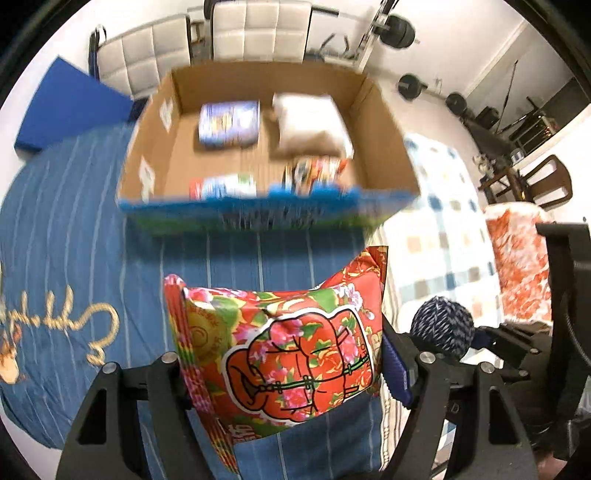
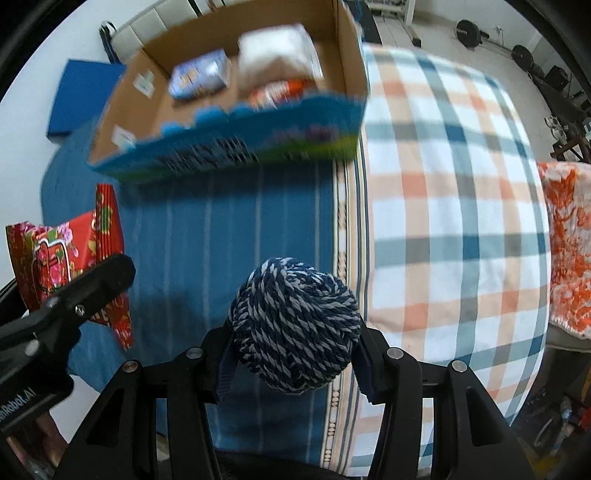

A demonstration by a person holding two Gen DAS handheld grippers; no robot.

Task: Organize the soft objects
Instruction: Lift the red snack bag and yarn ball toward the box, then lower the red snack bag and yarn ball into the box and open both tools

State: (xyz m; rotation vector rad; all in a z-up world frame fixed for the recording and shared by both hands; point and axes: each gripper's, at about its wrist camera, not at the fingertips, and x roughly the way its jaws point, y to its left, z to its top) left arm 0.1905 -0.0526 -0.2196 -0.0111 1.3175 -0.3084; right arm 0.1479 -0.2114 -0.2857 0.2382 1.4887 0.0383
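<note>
My left gripper [image 1: 284, 365] is shut on a red floral snack bag [image 1: 280, 347] and holds it above the blue striped bedspread [image 1: 66, 236]. The bag also shows in the right wrist view [image 2: 55, 258]. My right gripper [image 2: 295, 354] is shut on a blue-and-white yarn ball [image 2: 295, 325], which also shows in the left wrist view [image 1: 443, 326]. An open cardboard box [image 1: 384, 125] lies ahead on the bed and holds a white pillow [image 1: 310, 122], a blue packet [image 1: 229, 123] and other packets. The box also shows in the right wrist view [image 2: 347, 48].
A checked blanket [image 2: 450, 206] covers the bed's right side, with an orange patterned cloth [image 2: 569, 236] beyond it. White padded chairs [image 1: 258, 29] and a blue mat [image 1: 70, 107] stand behind the box. Barbell weights [image 1: 399, 31] and a dark chair [image 1: 546, 184] are on the right.
</note>
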